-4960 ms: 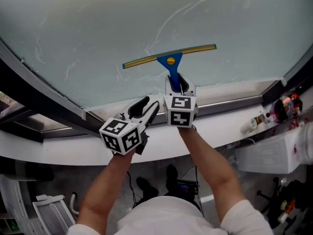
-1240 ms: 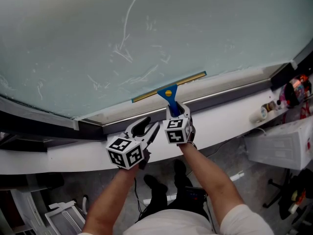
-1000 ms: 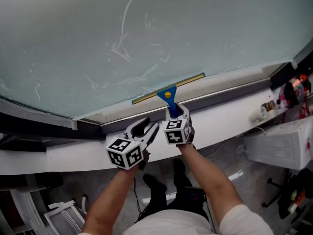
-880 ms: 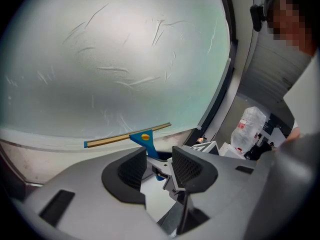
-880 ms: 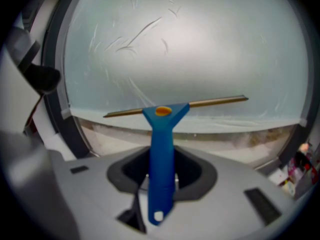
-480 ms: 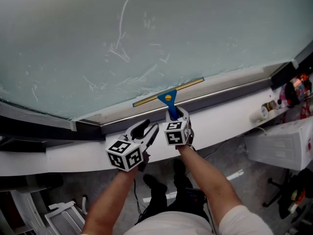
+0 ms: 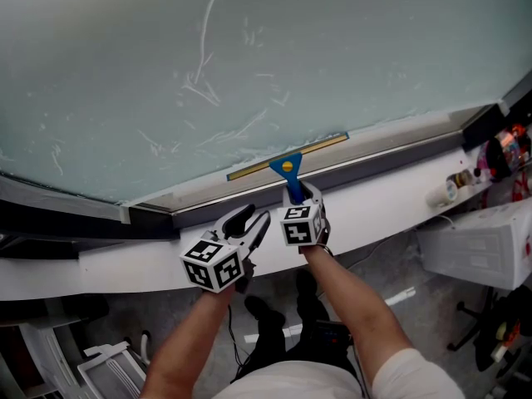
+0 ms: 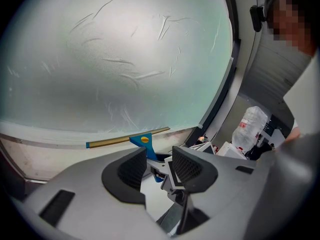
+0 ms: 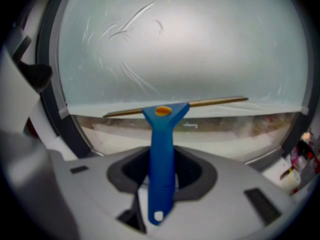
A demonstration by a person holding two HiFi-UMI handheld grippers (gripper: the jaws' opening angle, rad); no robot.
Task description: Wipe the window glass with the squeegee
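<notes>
Blue squeegee (image 7: 288,161), gripped by the right hand-held gripper (image 7: 299,194), has slid to the glass (image 7: 349,56) bottom; this wipe looks done.

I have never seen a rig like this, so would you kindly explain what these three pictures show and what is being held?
No robot here: a person holds a two-jaw gripper in each hand, each with a marker cube. The head view comes from a camera on the person's head, looking down over the arms at the window glass and the white sill below it. The other two pictures come from cameras riding on each gripper, looking along its jaws. The right gripper is clamped on the blue handle of the squeegee, whose blade lies along the bottom edge of the streaked glass. The left gripper is open and empty, beside the right.
</notes>
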